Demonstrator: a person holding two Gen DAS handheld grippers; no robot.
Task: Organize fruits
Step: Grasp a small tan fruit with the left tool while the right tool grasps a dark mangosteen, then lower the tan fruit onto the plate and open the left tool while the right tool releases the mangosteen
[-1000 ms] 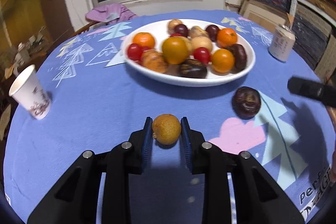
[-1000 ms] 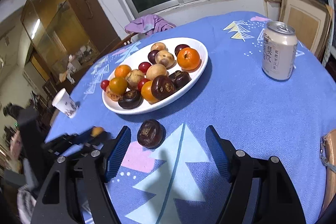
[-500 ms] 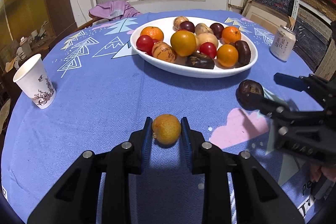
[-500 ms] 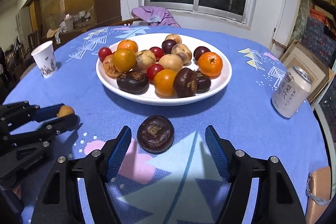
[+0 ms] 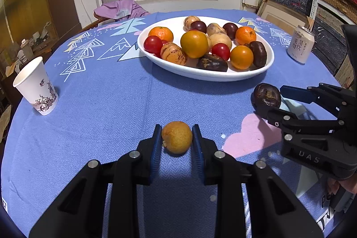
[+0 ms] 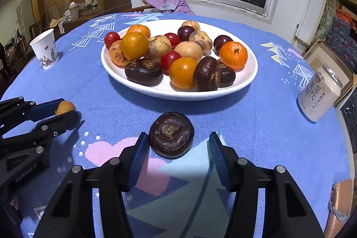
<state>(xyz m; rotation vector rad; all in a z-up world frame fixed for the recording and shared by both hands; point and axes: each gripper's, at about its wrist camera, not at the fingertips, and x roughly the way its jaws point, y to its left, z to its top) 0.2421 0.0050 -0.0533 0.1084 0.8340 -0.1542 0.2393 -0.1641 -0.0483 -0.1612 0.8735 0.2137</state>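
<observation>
A white plate (image 5: 200, 75) (image 6: 169, 94) piled with several oranges, red tomatoes, tan and dark fruits stands mid-table on the blue cloth. In front of it my left gripper (image 5: 177, 137) (image 6: 64, 112) is shut on a small yellow-orange fruit (image 5: 177, 137) (image 6: 65, 106), which rests on the cloth. To its right lies a dark brown flat fruit (image 6: 171, 134) (image 5: 266, 95). My right gripper (image 6: 178, 137) (image 5: 271, 100) straddles it with its jaws closing. A gap still shows between the fruit and the right pad.
A paper cup (image 5: 35, 86) (image 6: 45, 51) stands near the table's left edge. A pale drink can (image 5: 301, 45) (image 6: 321, 95) stands at the right. A purple cloth (image 5: 120, 9) hangs on a chair behind the table. A brown object (image 6: 341, 204) lies at the near right edge.
My right gripper swung in around the dark fruit, rolled level, and its jaws narrowed toward it. The left gripper kept still with the small fruit in it.
</observation>
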